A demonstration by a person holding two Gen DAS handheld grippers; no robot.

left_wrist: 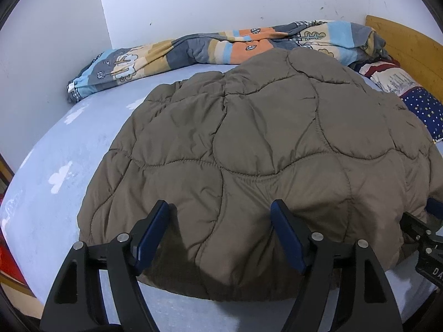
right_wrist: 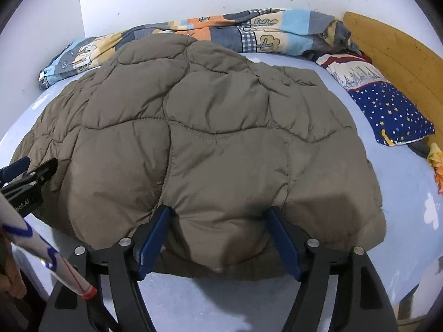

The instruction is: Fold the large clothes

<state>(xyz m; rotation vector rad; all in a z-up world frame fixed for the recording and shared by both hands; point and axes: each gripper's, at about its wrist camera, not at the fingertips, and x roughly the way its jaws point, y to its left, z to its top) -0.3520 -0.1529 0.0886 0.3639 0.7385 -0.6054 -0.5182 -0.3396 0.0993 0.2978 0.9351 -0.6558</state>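
On the blue bed (left_wrist: 55, 149) lies 1 brown quilted jacket (left_wrist: 263, 138); 2 tools, left (left_wrist: 221, 207) and right (right_wrist: 218, 211), released.

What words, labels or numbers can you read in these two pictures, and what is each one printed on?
"DA": white letters on the right gripper body, cut off by the left wrist view's edge.
"oot.AI": white letters on the left gripper body in the right wrist view, start hidden.
Quilted jacket, patterned blanket, star pillow: no readable text.

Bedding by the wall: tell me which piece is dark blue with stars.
The pillow beside the wooden headboard. The rolled blanket along the wall is patchwork orange, blue and grey; the quilted jacket is plain brown.
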